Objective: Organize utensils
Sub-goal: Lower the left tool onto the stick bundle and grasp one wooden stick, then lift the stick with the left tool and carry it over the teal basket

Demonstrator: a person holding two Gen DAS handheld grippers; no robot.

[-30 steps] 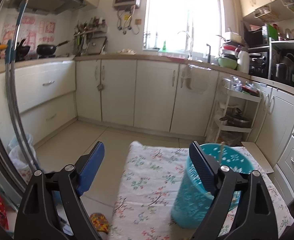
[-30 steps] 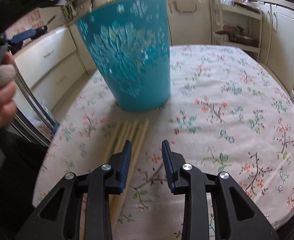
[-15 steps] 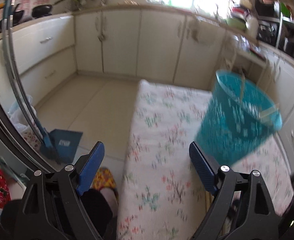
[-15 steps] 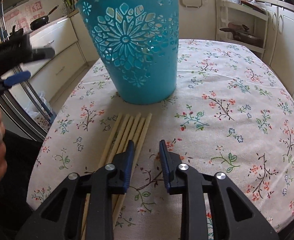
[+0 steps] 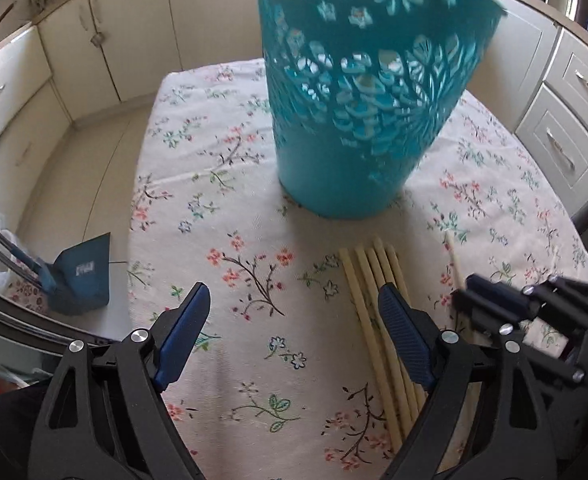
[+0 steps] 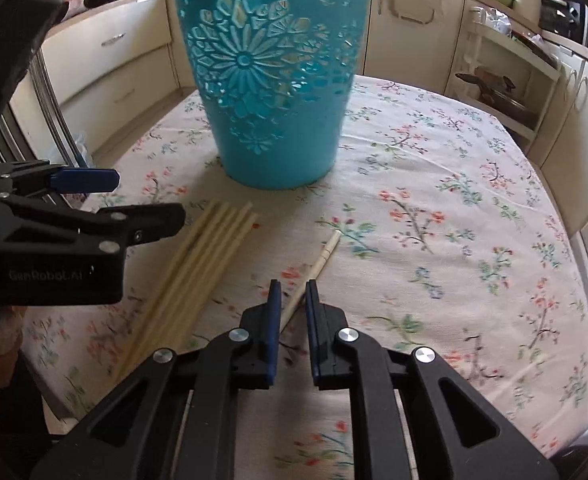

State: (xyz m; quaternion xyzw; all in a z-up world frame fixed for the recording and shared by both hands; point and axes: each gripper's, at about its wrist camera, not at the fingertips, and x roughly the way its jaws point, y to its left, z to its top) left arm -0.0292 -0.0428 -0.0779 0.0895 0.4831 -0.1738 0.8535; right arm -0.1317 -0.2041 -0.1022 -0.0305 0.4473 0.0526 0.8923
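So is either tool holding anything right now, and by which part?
The right tool is closing on a single chopstick near its lower end; firm contact cannot be told. The left tool is open, holding nothing.

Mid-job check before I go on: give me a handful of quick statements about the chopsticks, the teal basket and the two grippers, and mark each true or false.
1. The teal basket stands upright on the floral tablecloth. True.
2. The right gripper has a bundle of chopsticks between its jaws. False: its jaws are closing around a single chopstick that lies apart from the bundle.
3. The left gripper is shut on a chopstick. False: its jaws stand wide open with nothing between them.
4. The bundle of chopsticks lies flat on the cloth in front of the basket. True.
5. The basket lies tipped on its side. False: its base sits on the cloth, its rim up.
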